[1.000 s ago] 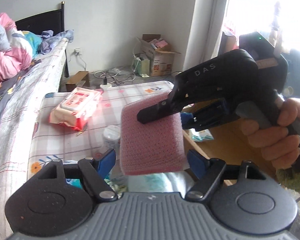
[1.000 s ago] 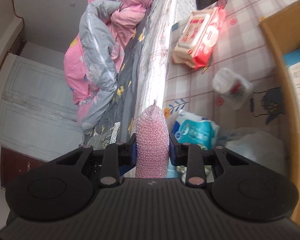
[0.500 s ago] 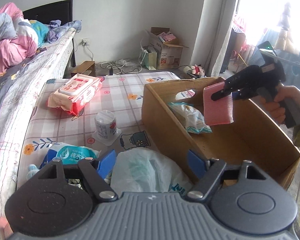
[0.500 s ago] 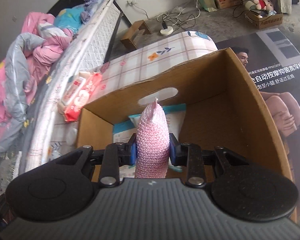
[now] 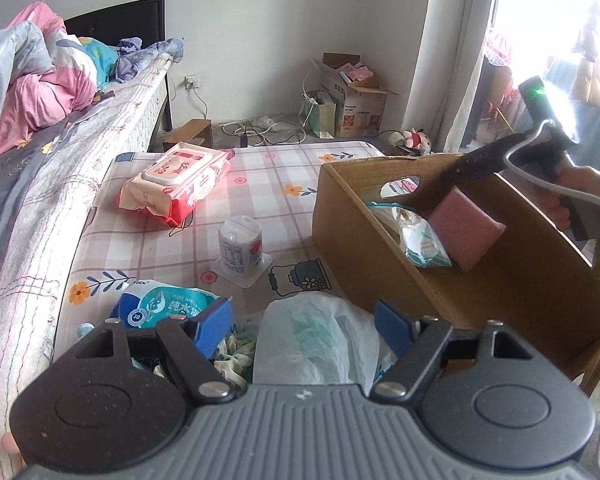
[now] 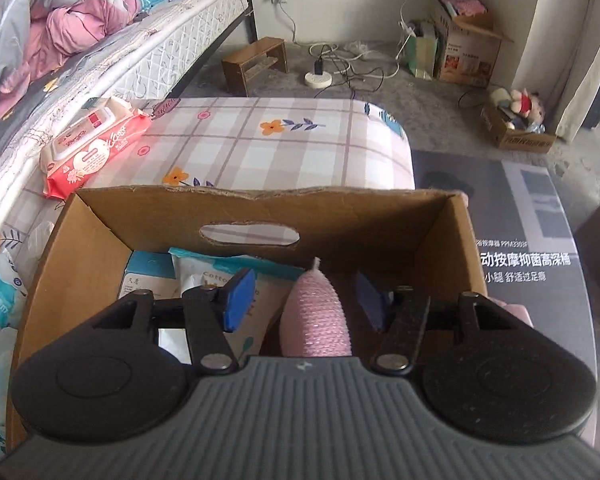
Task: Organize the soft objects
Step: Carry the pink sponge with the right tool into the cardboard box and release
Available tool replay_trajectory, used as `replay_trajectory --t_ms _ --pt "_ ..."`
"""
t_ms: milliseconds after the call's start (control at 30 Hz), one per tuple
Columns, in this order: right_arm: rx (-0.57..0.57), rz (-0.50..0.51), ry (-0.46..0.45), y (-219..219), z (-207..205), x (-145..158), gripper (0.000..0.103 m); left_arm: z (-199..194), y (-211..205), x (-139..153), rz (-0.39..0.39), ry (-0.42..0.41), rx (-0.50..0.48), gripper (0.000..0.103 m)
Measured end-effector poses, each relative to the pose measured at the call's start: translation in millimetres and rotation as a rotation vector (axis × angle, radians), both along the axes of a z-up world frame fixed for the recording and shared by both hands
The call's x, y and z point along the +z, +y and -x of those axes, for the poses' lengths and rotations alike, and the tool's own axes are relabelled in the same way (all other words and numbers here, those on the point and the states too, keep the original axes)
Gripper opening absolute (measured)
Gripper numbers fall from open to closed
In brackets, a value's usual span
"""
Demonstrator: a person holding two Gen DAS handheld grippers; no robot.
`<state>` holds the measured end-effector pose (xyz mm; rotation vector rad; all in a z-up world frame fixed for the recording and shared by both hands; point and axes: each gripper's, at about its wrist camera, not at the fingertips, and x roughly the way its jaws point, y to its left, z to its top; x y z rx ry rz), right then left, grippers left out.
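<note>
A pink knitted sponge [image 6: 317,316] stands between the spread fingers of my right gripper [image 6: 306,296], inside the cardboard box [image 6: 260,208]. The jaws are open and clear of it. In the left wrist view the pink sponge [image 5: 466,232] leans in the box [image 5: 360,248] under the right gripper. Tissue packs [image 6: 212,280] lie in the box. My left gripper [image 5: 304,322] is open and empty above a white plastic bag [image 5: 320,344]. A blue wipes pack [image 5: 164,304], a red wipes pack [image 5: 176,180] and a small roll [image 5: 240,244] lie on the checked mat.
The bed with pink bedding [image 5: 32,100] runs along the left. Boxes [image 5: 352,100], cables and a small wooden stool [image 6: 256,64] sit on the floor by the far wall. A plush toy [image 6: 524,106] lies in a box near the curtain.
My right gripper lowered the pink sponge into the box and opened its jaws. The left gripper pulled back from the sponge and stays open over the mat.
</note>
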<state>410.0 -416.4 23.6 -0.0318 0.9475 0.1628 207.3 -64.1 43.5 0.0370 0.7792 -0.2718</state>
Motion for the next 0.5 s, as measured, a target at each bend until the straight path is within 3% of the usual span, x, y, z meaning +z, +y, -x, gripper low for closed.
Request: replay_trajectory --t_ms 133,500 --pt "-0.050 -0.056 -0.013 -12.8 16.7 10.9 0.059 4.2 7.6 -0.6 0.022 -0.012 0.016 0.081" --pt "-0.144 -0.208 0.081 -15.1 55.9 -4.5 0.057 45.2 46.0 12.3 0.046 -0.117 0.074 0.092"
